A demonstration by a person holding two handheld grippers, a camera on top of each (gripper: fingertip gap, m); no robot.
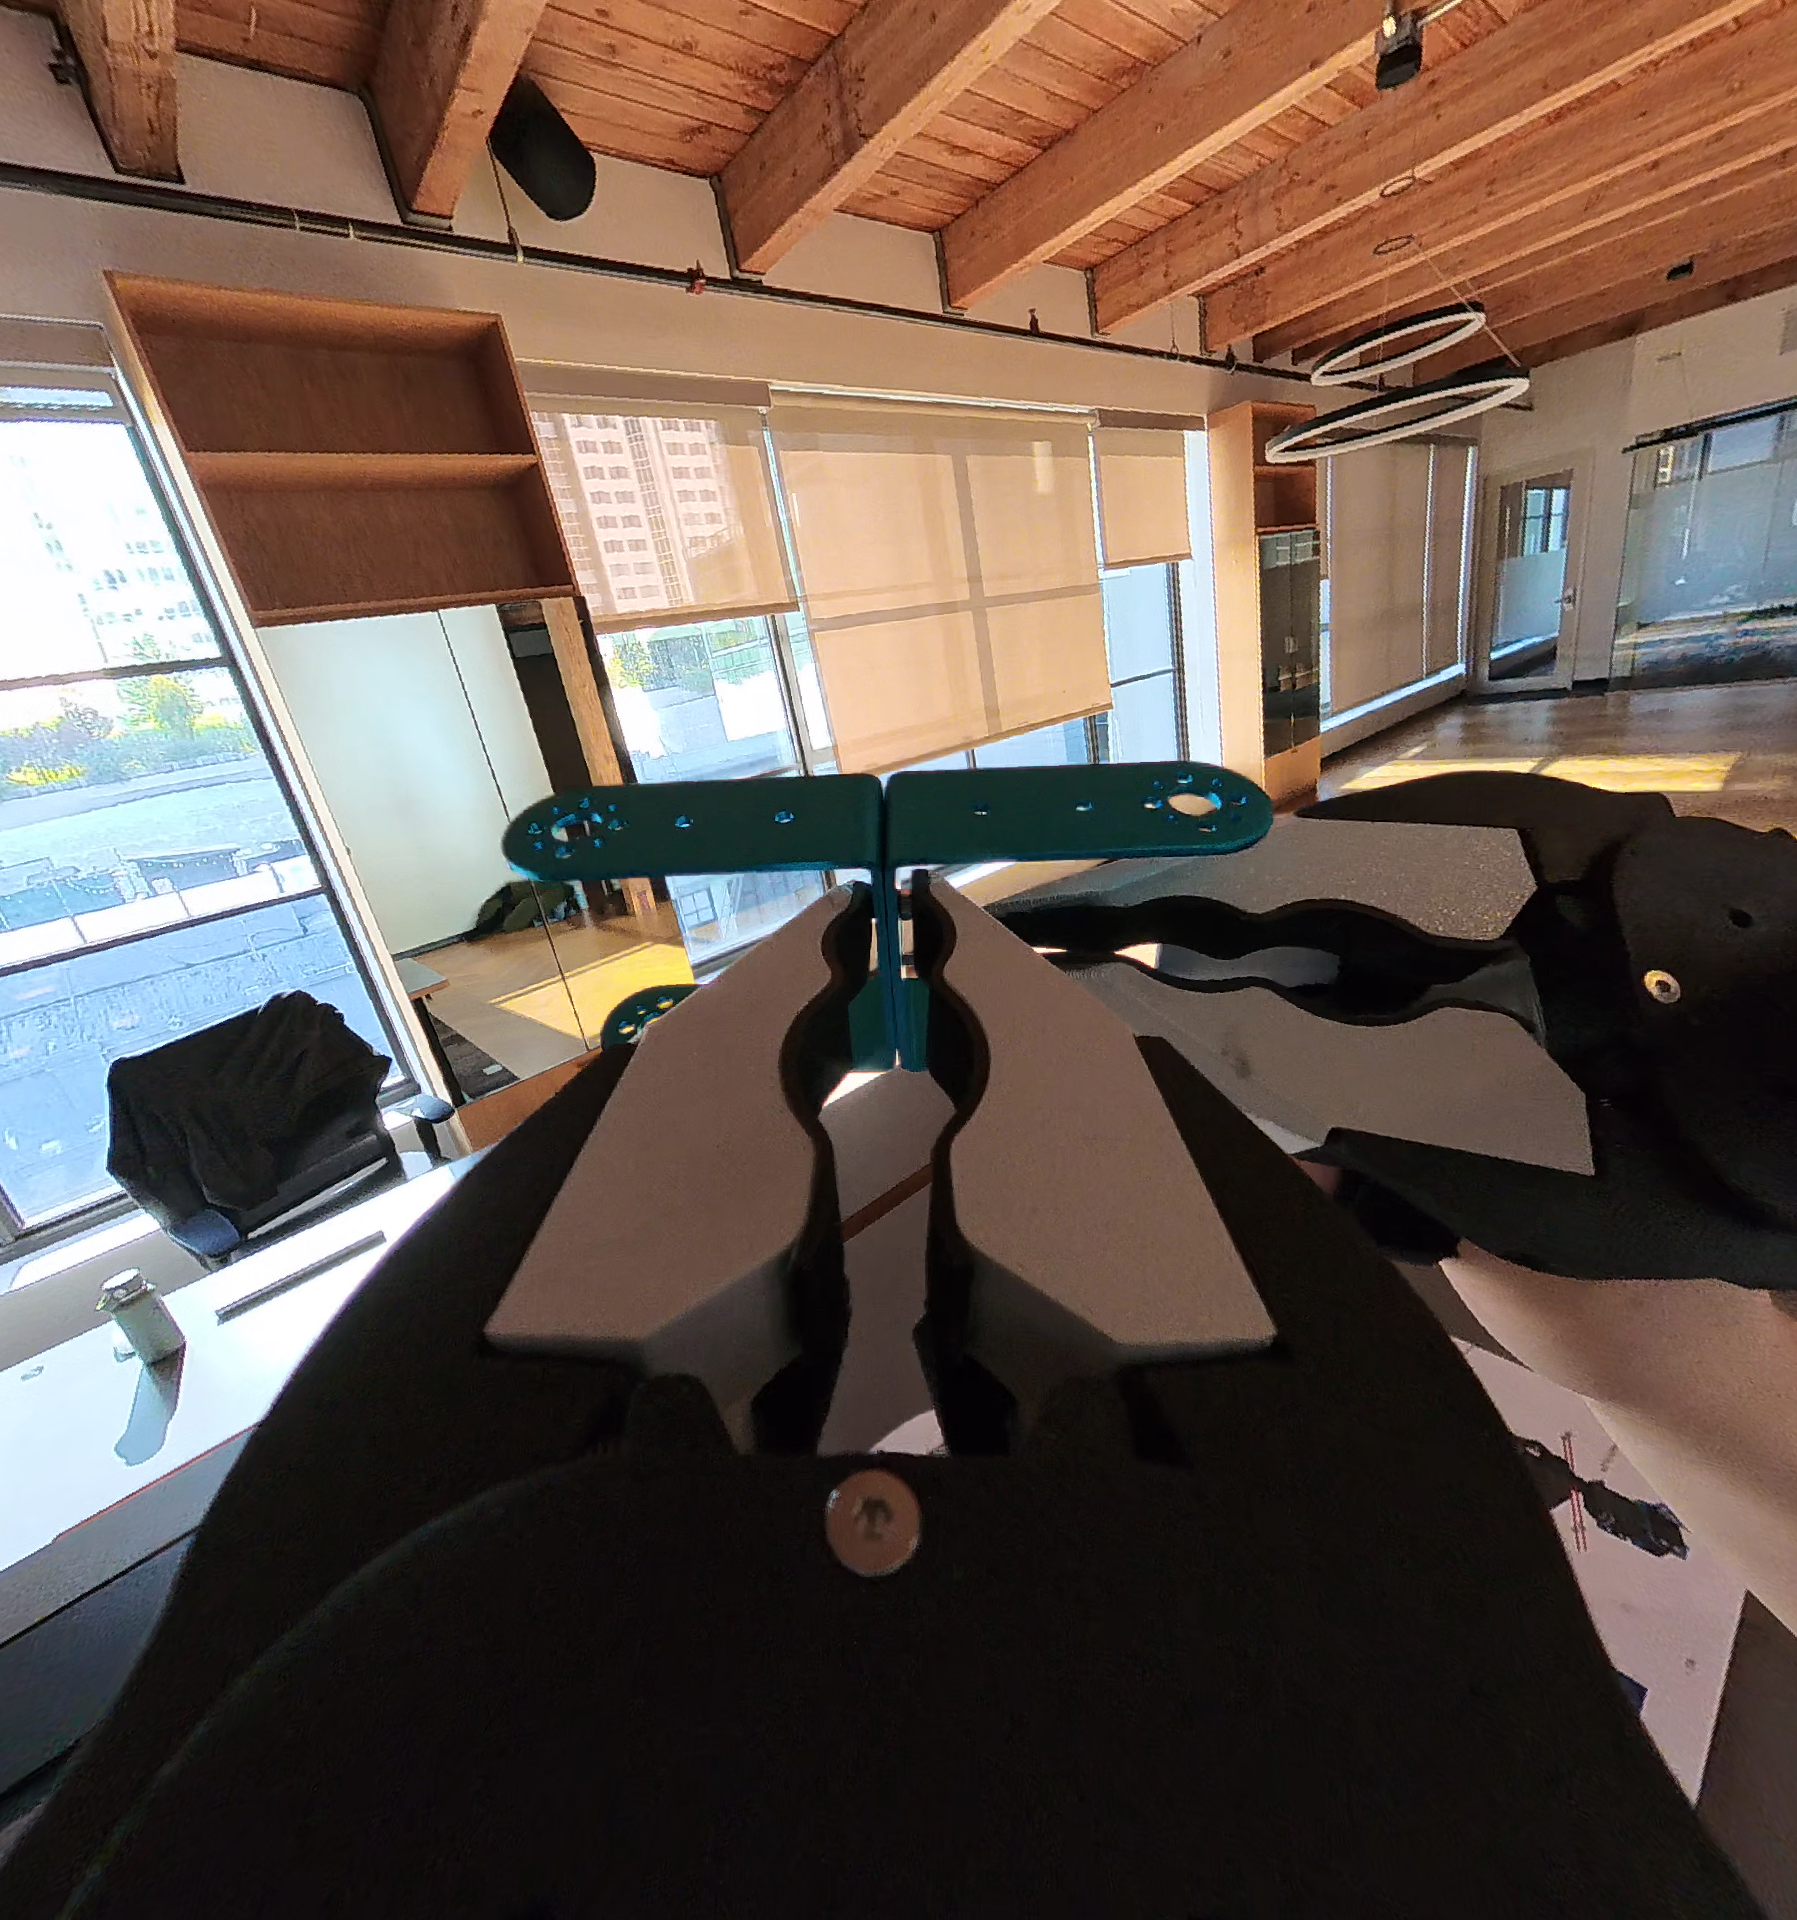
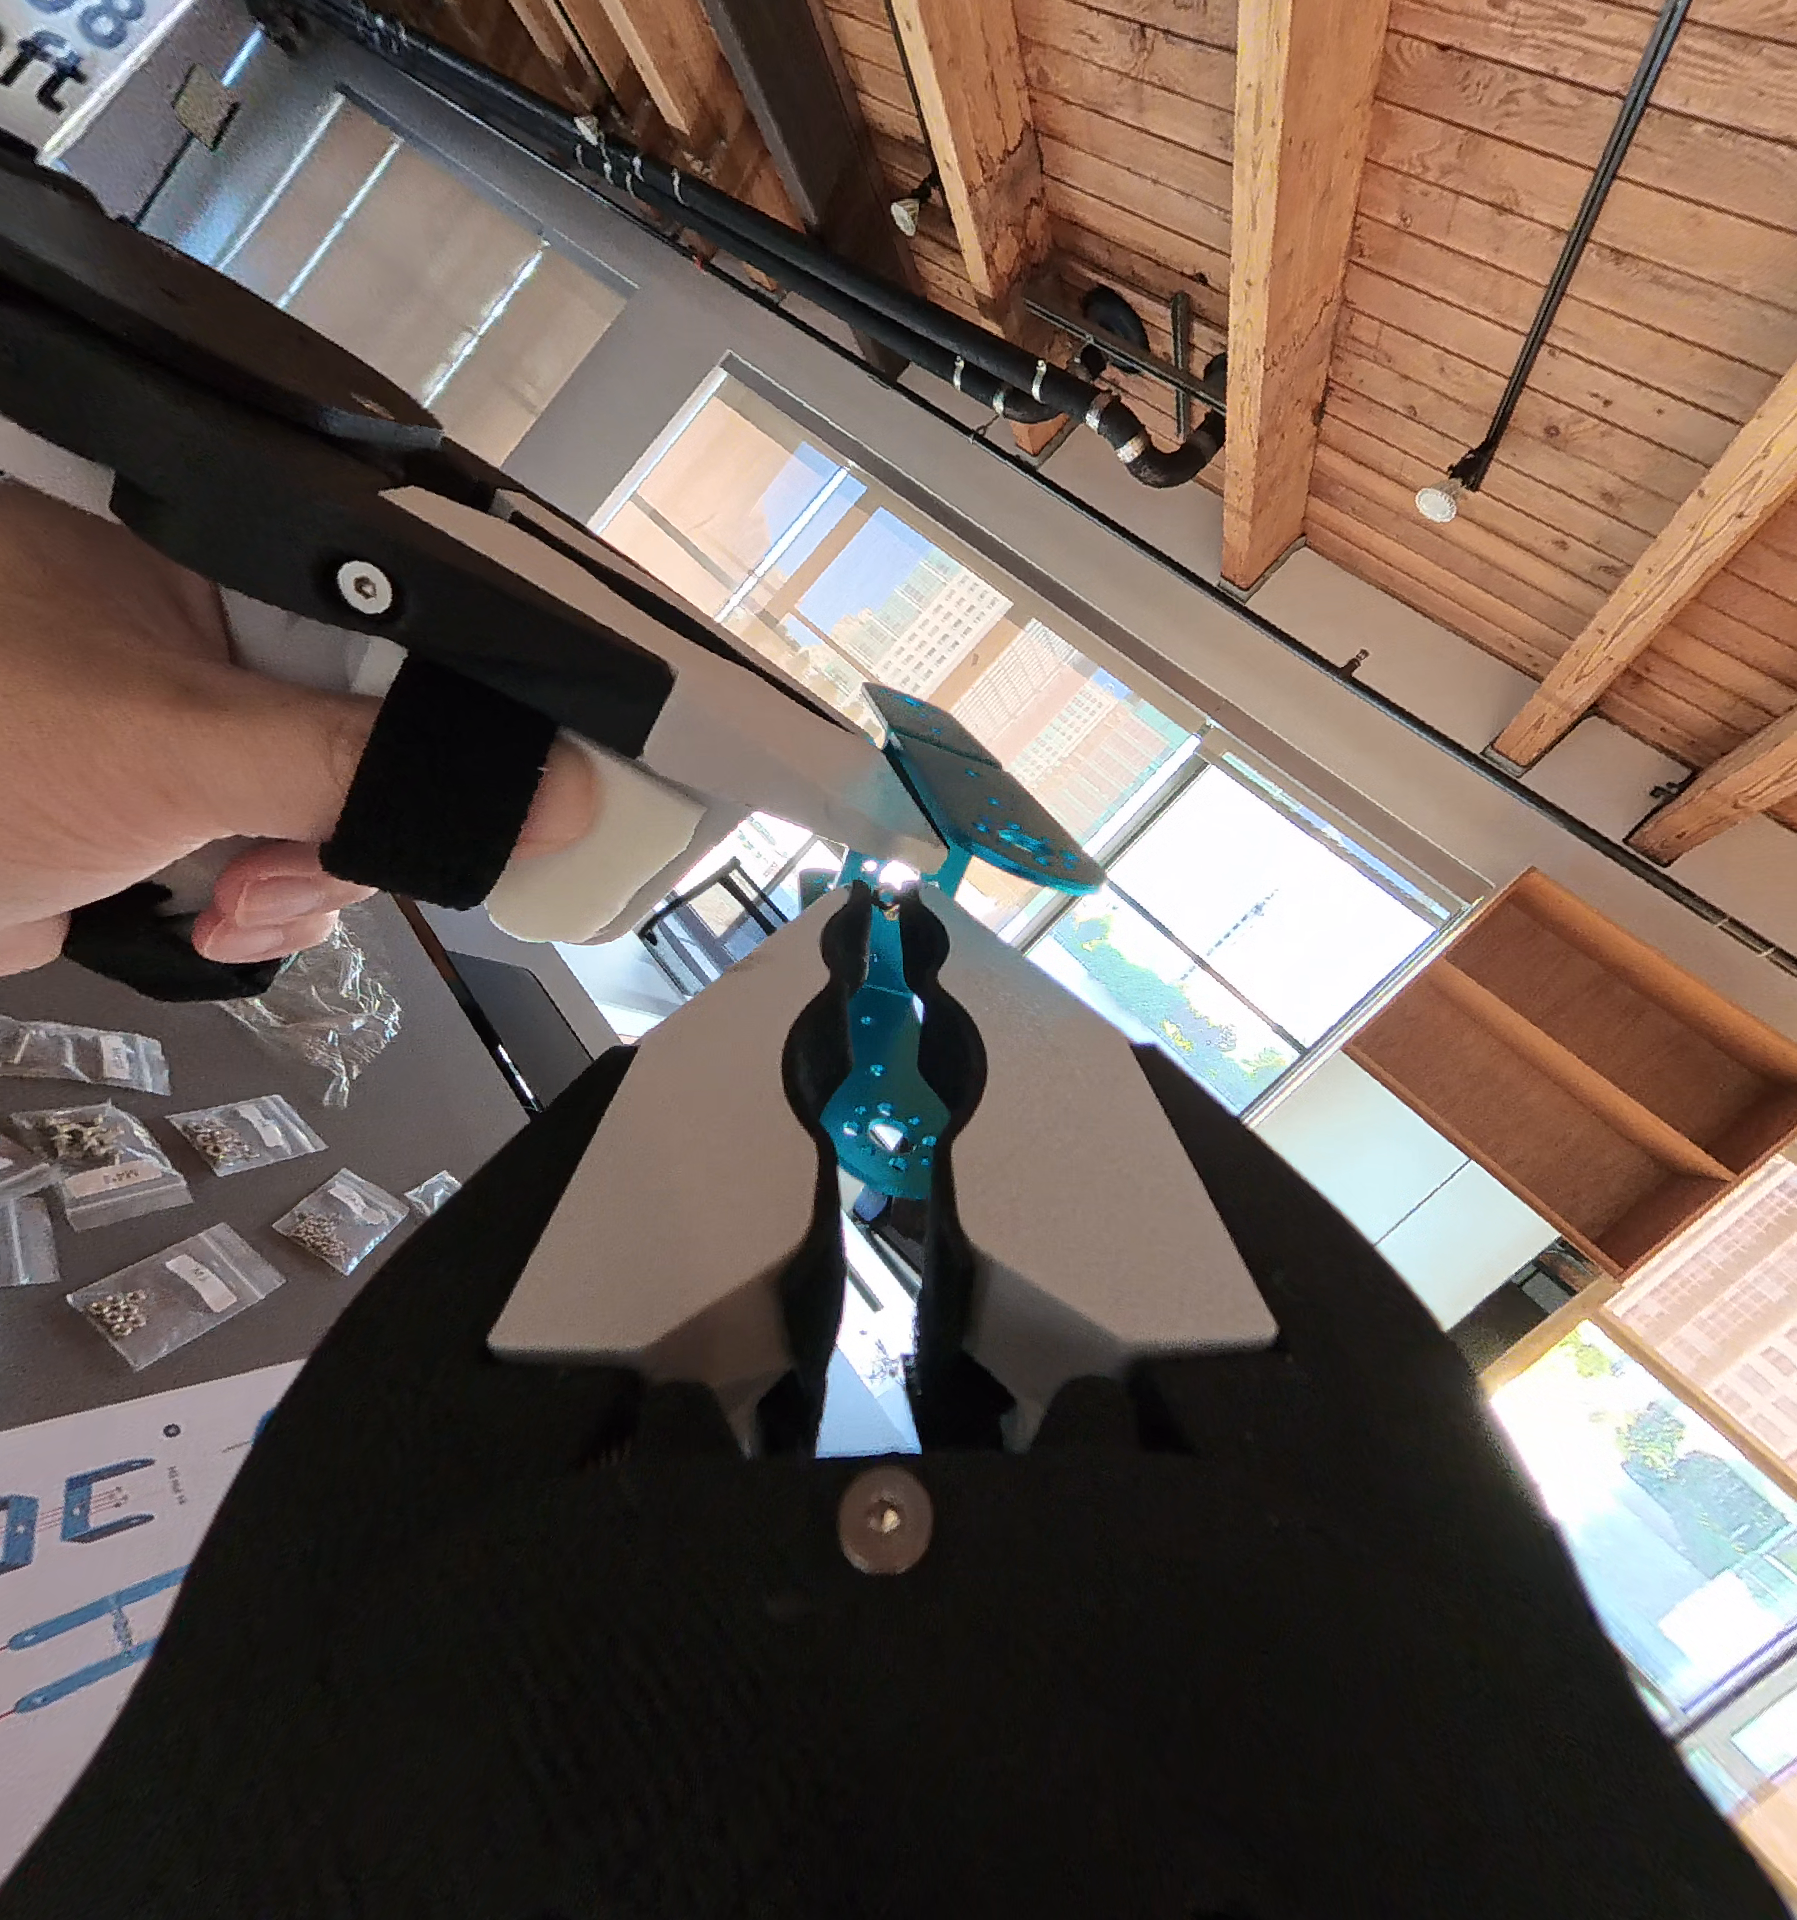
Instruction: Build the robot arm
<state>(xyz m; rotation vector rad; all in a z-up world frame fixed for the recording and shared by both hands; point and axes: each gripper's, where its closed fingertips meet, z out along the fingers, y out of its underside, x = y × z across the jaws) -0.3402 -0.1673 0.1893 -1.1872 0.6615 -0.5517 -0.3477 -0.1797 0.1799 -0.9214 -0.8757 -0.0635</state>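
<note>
My left gripper (image 1: pixel 889 894) is shut on two teal metal brackets (image 1: pixel 889 821) held back to back by their bases, high in the air. Their perforated arms spread left and right above the tips. My right gripper (image 1: pixel 1019 930) comes in from the right, jaws nearly together, tips against the brackets' joined bases. In the right wrist view, the right gripper (image 2: pixel 886 894) points up at the brackets (image 2: pixel 977 800). A lower teal arm (image 2: pixel 878 1101) shows through the gap between its fingers. I cannot tell whether it pinches anything. The left gripper (image 2: pixel 915 831) reaches in from the upper left.
A person's hand (image 2: pixel 94 727) holds the left gripper. Below lie several small bags of hardware (image 2: pixel 219 1132) on a dark table and a printed sheet with diagrams (image 2: pixel 63 1538). A small metal cylinder (image 1: pixel 141 1314) stands on a white table (image 1: pixel 63 1455). A chair (image 1: pixel 250 1112) stands by the windows. Only a small space, under 4 cm, lies between the two pairs of fingers.
</note>
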